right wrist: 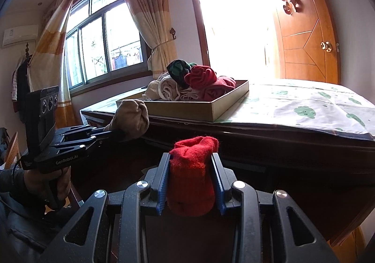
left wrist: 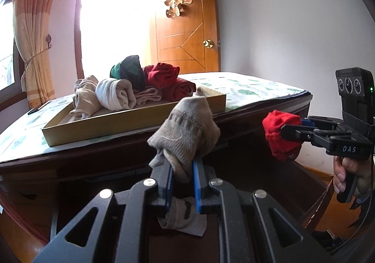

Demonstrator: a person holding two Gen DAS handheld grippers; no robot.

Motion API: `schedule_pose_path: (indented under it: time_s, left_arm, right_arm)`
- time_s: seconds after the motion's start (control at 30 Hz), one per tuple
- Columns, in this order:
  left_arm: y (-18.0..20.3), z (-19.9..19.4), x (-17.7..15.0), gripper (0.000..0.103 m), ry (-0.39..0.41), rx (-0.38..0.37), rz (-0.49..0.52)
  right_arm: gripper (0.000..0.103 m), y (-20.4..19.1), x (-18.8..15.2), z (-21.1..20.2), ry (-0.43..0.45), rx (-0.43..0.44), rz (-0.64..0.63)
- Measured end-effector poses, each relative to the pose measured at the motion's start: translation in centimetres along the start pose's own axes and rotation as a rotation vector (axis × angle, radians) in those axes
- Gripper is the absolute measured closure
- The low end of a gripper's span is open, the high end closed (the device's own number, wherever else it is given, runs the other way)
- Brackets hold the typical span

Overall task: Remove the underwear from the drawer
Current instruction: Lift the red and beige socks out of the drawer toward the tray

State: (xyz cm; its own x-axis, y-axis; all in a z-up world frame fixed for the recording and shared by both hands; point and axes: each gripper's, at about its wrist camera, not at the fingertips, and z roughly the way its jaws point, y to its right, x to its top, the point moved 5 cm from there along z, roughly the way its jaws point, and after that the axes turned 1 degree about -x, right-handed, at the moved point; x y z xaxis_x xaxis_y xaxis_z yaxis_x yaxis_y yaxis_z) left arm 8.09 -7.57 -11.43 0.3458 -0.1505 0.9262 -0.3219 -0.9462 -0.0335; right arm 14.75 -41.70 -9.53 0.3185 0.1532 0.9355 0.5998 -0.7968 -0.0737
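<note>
Left gripper (left wrist: 182, 176): jaws pinched nearly closed on a beige knitted bundle (left wrist: 185, 131), which bulges above the blue pads and hangs a little below them; it is held up in the air, in front of the dark wooden dresser (left wrist: 70, 160).

On the dresser top, over a white cloth with green prints (left wrist: 253, 89), a shallow cardboard tray (left wrist: 121, 122) holds rolled garments (left wrist: 131, 89): cream, beige, dark green, dark red, heaped toward the tray's window end.

Right gripper (right wrist: 191, 176): jaws partly open, clamping a red knitted bundle (right wrist: 192, 169) that fills the gap between the pads and pokes out above them. Also held aloft before the dresser's front edge, well apart from the beige one. A hand (left wrist: 351, 176) grips the handle.

Behind: curtained window (right wrist: 105, 35), wooden door (right wrist: 304, 35).
</note>
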Motion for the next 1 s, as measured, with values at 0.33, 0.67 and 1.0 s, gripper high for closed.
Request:
schedule_pose_path:
  time_s: [0.33, 0.67, 1.0]
  left_arm:
    - [0.2, -0.5, 0.0, 0.091, 0.033, 0.010, 0.016]
    - [0.4, -1.2, 0.2, 0.091, 0.083, 0.032, 0.034]
    - [0.3, -1.5, 0.8, 0.091, 0.111, 0.031, 0.029]
  right_arm:
    - [0.067, 0.1, 0.2, -0.4, 0.035, -0.001, -0.014]
    - [0.067, -0.3, 0.2, -1.3, 0.086, -0.006, -0.036]
    - [0.067, -1.0, 0.8, -1.4, 0.101, -0.013, -0.093]
